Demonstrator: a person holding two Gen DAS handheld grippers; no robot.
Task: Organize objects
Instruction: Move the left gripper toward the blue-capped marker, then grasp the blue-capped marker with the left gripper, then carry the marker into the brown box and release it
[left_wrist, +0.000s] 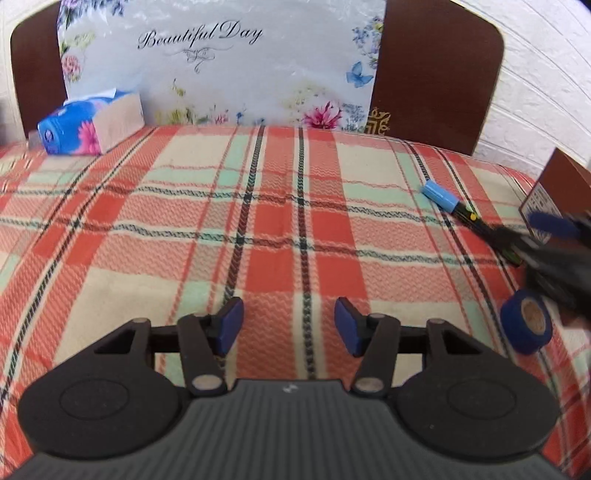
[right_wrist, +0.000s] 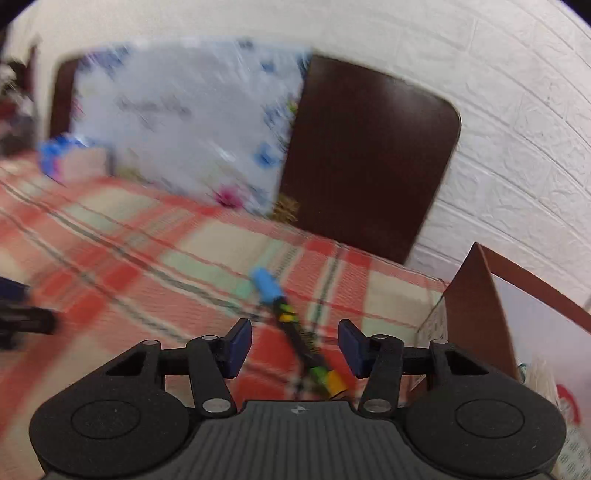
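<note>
Blue tape roll, one marker, one box

— Surface? 
— A bed with a red plaid cover. 
— Items on it? 
— Tissue pack at ten o'clock; blue-capped marker at two; blue tape roll at four; brown box at three.

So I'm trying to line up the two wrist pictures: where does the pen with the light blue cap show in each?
Left wrist view: the pen lies at the right on the plaid cloth, its far end under the blurred right tool.
Right wrist view: the pen lies at lower centre, between that tool's open fingers, untouched.
Shared landmark: the floral "Beautiful Day" bag against the headboard.
</note>
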